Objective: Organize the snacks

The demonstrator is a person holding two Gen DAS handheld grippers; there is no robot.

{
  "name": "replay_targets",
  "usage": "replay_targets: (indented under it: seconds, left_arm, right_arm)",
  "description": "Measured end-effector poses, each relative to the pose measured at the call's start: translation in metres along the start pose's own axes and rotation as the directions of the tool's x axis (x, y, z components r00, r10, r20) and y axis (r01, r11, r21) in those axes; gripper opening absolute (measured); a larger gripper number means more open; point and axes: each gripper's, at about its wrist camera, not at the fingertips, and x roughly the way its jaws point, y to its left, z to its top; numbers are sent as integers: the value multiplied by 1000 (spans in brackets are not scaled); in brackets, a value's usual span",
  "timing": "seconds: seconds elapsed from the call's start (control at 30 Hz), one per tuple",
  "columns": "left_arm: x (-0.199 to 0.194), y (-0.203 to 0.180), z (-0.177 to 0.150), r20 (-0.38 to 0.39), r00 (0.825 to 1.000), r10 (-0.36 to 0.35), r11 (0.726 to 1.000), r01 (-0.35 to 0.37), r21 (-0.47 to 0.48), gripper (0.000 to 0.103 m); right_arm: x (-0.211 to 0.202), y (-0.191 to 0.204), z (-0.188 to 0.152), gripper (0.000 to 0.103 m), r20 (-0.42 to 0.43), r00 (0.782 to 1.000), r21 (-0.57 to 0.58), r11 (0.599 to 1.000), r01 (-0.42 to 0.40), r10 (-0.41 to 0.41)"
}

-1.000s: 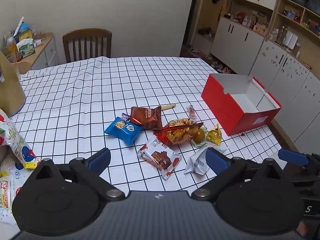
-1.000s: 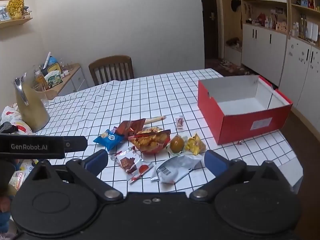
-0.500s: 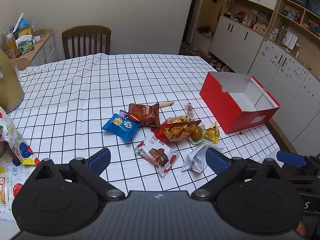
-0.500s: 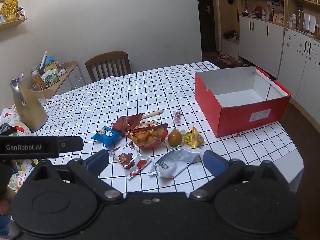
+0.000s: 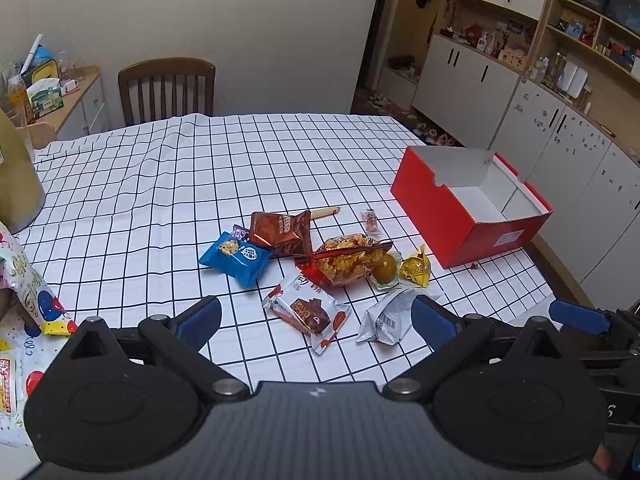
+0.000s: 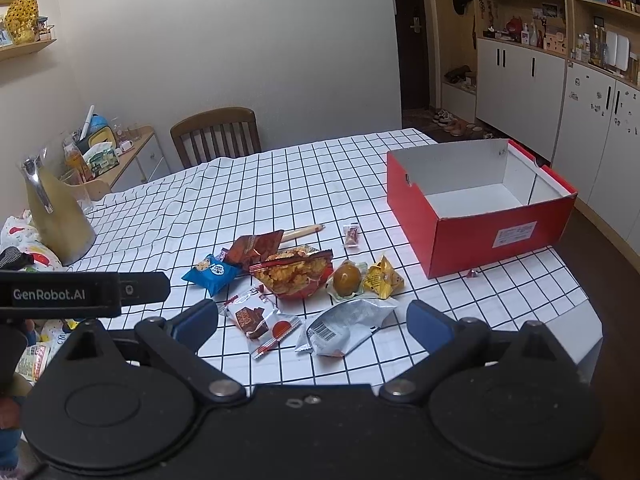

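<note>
- near the front edge of the black-and-white checked tablecloth table (image 6: 248, 184), the snacks lie in a loose heap, none sorted yet.
- the open red cardboard box with a white inside (image 6: 480, 200) sits at the table's right edge and looks empty, as far as its visible floor shows.
- left to move: the blue biscuit packet (image 5: 236, 256), brown foil packet (image 5: 280, 232), clear red-edged bag of golden crisps (image 6: 294, 274), white chocolate-wafer wrapper (image 6: 260, 322), silver barcode pouch (image 6: 344, 328), wrapped brown egg (image 6: 347, 278), yellow pyramid sweet (image 6: 382, 278) and small pink candy (image 6: 352, 235).
- the left gripper (image 5: 316, 316) hangs above the front edge, fingers spread wide, holding nothing.
- the right gripper (image 6: 312, 320) is likewise spread and empty over the silver pouch.
- judged so, the task is at its start.
</note>
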Motion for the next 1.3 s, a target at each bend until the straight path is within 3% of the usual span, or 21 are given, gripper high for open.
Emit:
replay_targets:
  seconds: [1.3]
  left_arm:
    - [-20, -14, -4, 68, 997, -28, 999, 25, 43, 102]
  right_arm:
    - [-27, -7, -3, 100, 91, 994, 44, 997, 59, -62]
